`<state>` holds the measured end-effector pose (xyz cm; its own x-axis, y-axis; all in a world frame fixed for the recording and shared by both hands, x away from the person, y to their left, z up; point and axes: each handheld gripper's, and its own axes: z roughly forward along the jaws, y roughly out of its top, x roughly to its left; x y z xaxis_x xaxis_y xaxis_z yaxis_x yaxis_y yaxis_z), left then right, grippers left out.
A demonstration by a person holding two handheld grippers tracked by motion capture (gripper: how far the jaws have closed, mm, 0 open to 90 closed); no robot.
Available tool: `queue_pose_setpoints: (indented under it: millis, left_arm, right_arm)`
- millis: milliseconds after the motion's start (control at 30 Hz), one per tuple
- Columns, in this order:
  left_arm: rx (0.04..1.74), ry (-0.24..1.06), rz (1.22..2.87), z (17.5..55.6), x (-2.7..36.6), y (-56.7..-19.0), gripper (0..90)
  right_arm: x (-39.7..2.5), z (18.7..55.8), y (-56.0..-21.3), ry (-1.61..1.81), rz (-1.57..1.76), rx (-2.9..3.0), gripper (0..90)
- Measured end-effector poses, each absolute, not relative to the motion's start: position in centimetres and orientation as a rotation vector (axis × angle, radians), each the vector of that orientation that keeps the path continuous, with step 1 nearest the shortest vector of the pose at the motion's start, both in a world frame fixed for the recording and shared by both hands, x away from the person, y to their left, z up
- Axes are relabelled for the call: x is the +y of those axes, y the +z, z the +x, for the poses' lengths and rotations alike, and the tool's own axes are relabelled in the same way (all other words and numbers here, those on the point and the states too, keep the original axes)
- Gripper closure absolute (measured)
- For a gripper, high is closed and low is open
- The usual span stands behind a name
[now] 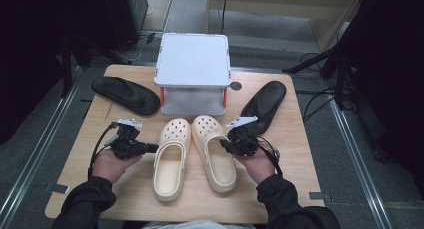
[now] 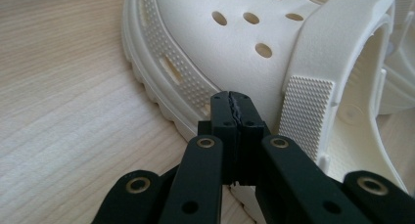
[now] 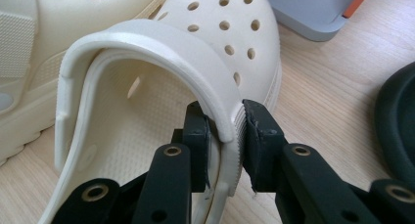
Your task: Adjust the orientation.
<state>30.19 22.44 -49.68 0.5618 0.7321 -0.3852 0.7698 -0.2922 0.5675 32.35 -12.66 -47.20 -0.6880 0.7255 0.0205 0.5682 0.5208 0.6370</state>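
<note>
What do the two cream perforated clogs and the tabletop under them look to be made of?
Cream perforated clogs: likely moulded foam resin, matte; one-piece body, punched round holes, stippled strap. The right gripper pinches a thick rim.
Tabletop: pale wood or wood-look laminate; straight printed-looking grain, slight sheen.

The clogs [image 1: 171, 156] are matt cream foam-like plastic, smooth on top and stippled along strap and sole edge, on a pale wood-grain table [image 1: 95, 134] beside matt black sandals [image 1: 125, 94] and a smooth grey plastic stand [image 1: 192, 59].
</note>
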Motion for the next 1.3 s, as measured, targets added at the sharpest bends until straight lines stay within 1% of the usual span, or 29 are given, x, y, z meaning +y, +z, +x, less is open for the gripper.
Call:
queue_pose_setpoints:
  millis: [400,533,633,733,800,900,1033,1100,1200,1300]
  left_arm:
    - [1.106,-0.129,2.117,29.2,19.9,-49.8,90.0]
    - [1.116,-0.135,2.108,29.0,19.6,-49.8,90.0]
    - [1.122,-0.147,2.098,29.1,19.9,-49.9,88.3]
    - [1.162,-0.164,2.063,29.2,20.2,-49.5,83.6]
    - [1.167,-0.153,2.016,29.2,20.4,-48.6,82.8]
    - [1.157,-0.104,2.017,29.3,20.5,-47.5,80.4]
    - [1.148,-0.092,2.005,29.8,20.9,-46.3,77.2]
    - [1.139,-0.062,2.013,30.1,21.0,-45.7,76.1]
    - [1.124,-0.036,2.008,30.5,21.2,-44.9,75.1]
    - [1.121,-0.025,2.012,31.2,21.3,-44.1,71.1]
  right_arm:
    - [-12.9,32.1,-47.6,0.986,1.106,2.514,73.1]
    - [-13.1,32.2,-47.7,1.012,1.119,2.517,72.0]
    - [-13.3,32.3,-47.7,1.026,1.126,2.525,69.3]
    - [-13.8,32.7,-47.6,1.094,1.14,2.568,62.2]
    - [-14.1,32.8,-47.6,1.098,1.155,2.59,58.5]
    - [-14.4,32.6,-47.0,1.106,1.128,2.556,55.2]
    - [-15.2,31.7,-45.7,1.197,1.124,2.529,54.3]
    - [-15.4,31.0,-45.3,1.234,1.114,2.525,53.6]
    - [-15.3,29.9,-45.3,1.277,1.09,2.559,55.3]
    - [-15.0,29.1,-45.6,1.3,1.077,2.589,54.4]
